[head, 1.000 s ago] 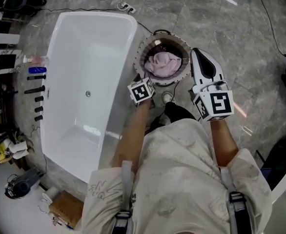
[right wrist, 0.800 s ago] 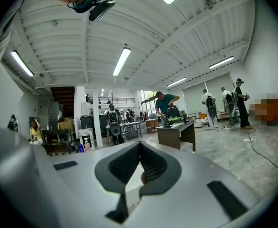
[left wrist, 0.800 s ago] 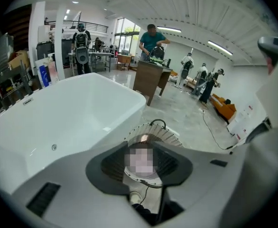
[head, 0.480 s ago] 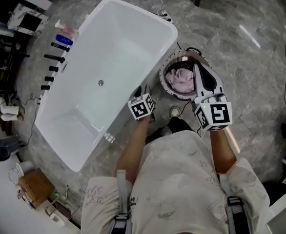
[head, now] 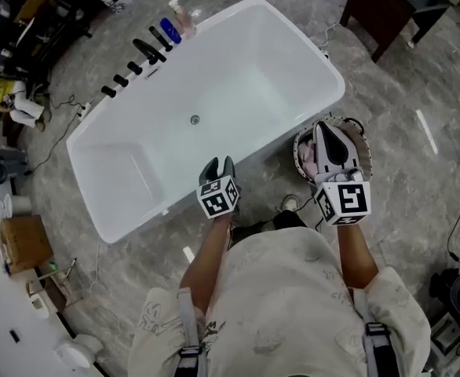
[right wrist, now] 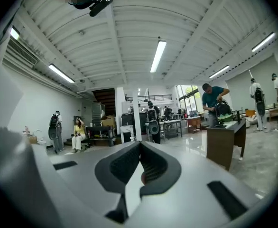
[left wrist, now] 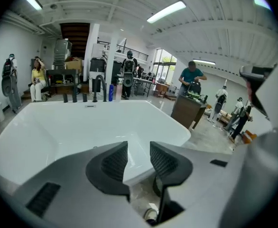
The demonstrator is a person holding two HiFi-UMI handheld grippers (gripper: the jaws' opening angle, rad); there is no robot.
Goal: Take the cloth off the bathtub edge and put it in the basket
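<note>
**A:** Where's the cloth?
**B:** Pink cloth (head: 308, 163) sits in the basket (head: 296, 149). In head view my right claw (right wrist: 140, 148) overlaps it (jaws together, nothing held).
**A:** Left?
**B:** Left claw (left wrist: 139, 146) is apart and empty at the bathtub (head: 214, 93) rim, well apart from the cloth.

You find no legible word, brand, label or number in any view. The only print is the black-and-white square markers on the left cube (head: 217, 199) and right cube (head: 343, 203), which spell nothing.
</note>
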